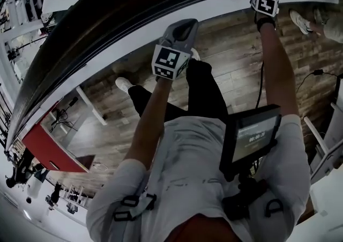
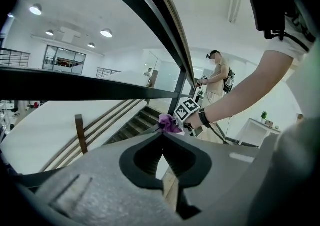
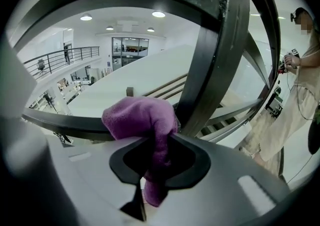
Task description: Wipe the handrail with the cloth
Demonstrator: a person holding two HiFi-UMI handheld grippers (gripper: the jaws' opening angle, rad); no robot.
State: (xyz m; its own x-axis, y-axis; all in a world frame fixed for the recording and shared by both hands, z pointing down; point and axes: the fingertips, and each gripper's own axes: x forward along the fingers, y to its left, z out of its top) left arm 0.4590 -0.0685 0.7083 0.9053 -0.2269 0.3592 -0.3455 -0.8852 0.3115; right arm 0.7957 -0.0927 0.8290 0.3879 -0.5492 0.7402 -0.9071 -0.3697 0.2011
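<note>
Bunching out above your right gripper (image 3: 159, 140), the purple cloth (image 3: 142, 120) fills the lower centre of the right gripper view. The jaws are closed on a narrow tail of it, and the larger wad bulges free above them. The wad seems to rest against the dark handrail (image 3: 60, 120), just beside an upright post (image 3: 215, 70) that crosses the middle of the frame.

In the head view, that arm reaches to the upper right corner, where the rail curves across the top of the frame. Your left gripper (image 1: 174, 48) hangs at upper centre, apart from the rail, its jaws together with nothing between them.

The main risk is the thin hold. Friction along the rail could drag the tail out of the jaws, and the cloth could drop over the edge toward the stairs (image 2: 135, 122) seen at lower centre of the left gripper view. The post is the next hazard: sweeping into it could snag the wad or knock the gripper body against the metal. If the wad folds back, bare jaw rather than cloth would rub the rail. Another person (image 3: 295, 95) stands at the right edge of the frame, near the railing, so a wide swing could come close to them.
</note>
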